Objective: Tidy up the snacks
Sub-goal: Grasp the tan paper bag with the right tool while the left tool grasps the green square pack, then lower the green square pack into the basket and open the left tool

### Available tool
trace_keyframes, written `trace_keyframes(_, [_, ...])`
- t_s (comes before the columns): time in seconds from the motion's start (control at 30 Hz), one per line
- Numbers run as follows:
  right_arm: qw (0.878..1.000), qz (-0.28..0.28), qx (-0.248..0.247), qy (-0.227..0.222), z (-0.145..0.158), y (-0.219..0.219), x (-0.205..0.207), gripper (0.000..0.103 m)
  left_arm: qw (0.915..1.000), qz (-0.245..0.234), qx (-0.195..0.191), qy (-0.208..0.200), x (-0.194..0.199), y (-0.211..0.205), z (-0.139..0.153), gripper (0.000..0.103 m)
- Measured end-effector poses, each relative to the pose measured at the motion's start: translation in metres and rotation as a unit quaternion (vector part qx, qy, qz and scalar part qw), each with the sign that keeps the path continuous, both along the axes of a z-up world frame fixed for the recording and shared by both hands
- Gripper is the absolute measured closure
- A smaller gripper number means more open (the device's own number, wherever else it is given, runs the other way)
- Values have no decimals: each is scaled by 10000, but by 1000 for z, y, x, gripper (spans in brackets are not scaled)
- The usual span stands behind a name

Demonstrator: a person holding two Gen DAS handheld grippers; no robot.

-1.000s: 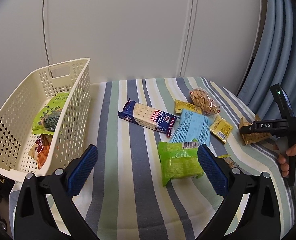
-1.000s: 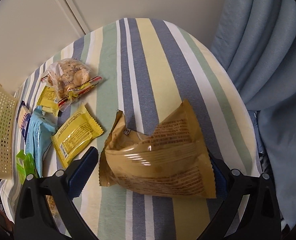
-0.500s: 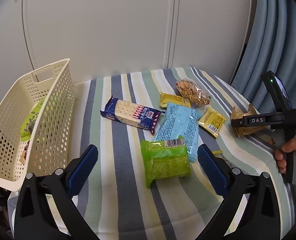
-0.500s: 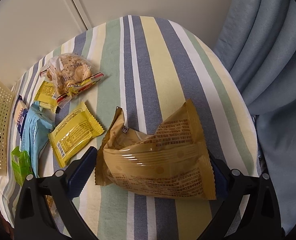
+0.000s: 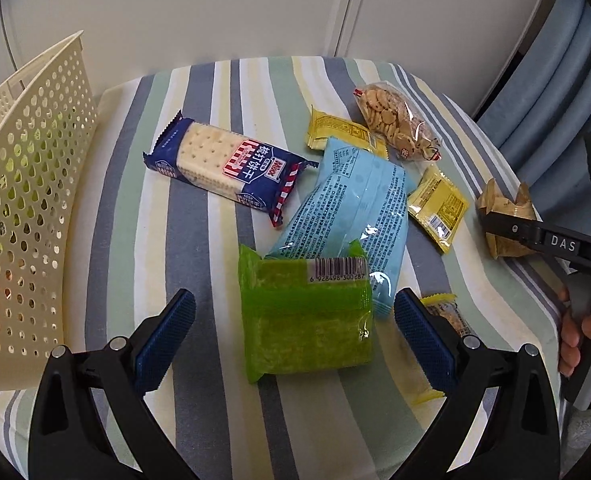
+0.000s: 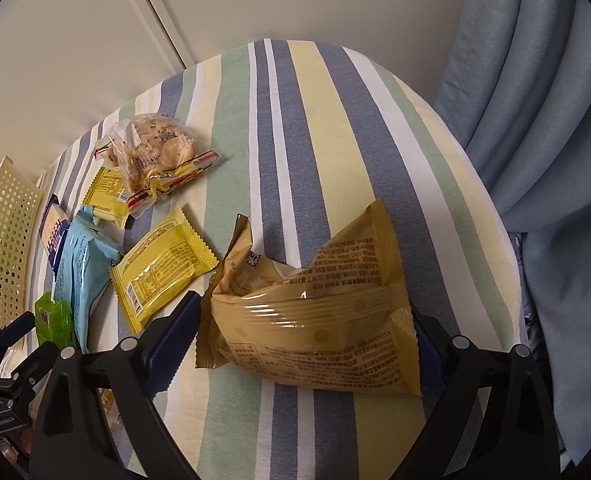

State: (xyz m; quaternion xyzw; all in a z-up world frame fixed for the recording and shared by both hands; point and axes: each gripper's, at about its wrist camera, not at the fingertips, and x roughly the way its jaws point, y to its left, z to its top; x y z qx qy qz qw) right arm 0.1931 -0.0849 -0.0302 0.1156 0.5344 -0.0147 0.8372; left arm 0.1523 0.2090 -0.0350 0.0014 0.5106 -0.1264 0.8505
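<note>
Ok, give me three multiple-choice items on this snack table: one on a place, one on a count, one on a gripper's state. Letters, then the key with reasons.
1. Where does the green packet lie?
A. inside the basket
B. on the striped cloth, overlapping the light blue packet
C. on the curtain

2. How many small yellow sachets lie flat between the blue packet and the clear cookie bag?
A. two
B. five
C. none

3. What is the right gripper doing?
A. hanging open over bare cloth
B. straddling the tan packet
C. inside the basket

Key: B, the green packet's top edge covers the light blue packet on the striped cloth, with the basket off to the side. A, one yellow sachet and another show near the cookie bag. B, the tan packet fills the gap between its fingers.
</note>
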Motion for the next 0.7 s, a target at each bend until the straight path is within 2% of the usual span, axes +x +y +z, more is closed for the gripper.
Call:
trace_keyframes(0.07, [10000,5,24,-9,0,-2,0,11,10000,-5,65,18,2,-3,-2,3])
trace_keyframes(0.1, [10000,8,36,-16,1,-2,0,11,9999,-12,129,31,2,-5,-3,11])
trace_keyframes(0.13, [10000,16,47,-23,0,-2,0,11,9998,-35,159,67,4,-7,-5,27])
trace_keyframes(0.2, [9999,44,98,-53,0,-3,0,11,9998,-82,48,167,5,-7,-9,36])
trace_keyframes(0.43, [9989,149,299,-339,6,-7,-9,11,9996,-139,-84,-214,-10,-5,6,38])
trace_keyframes(0.7, [9978,120,440,-490,10,-14,-16,11,9958,-126,-196,-887,-33,4,50,38])
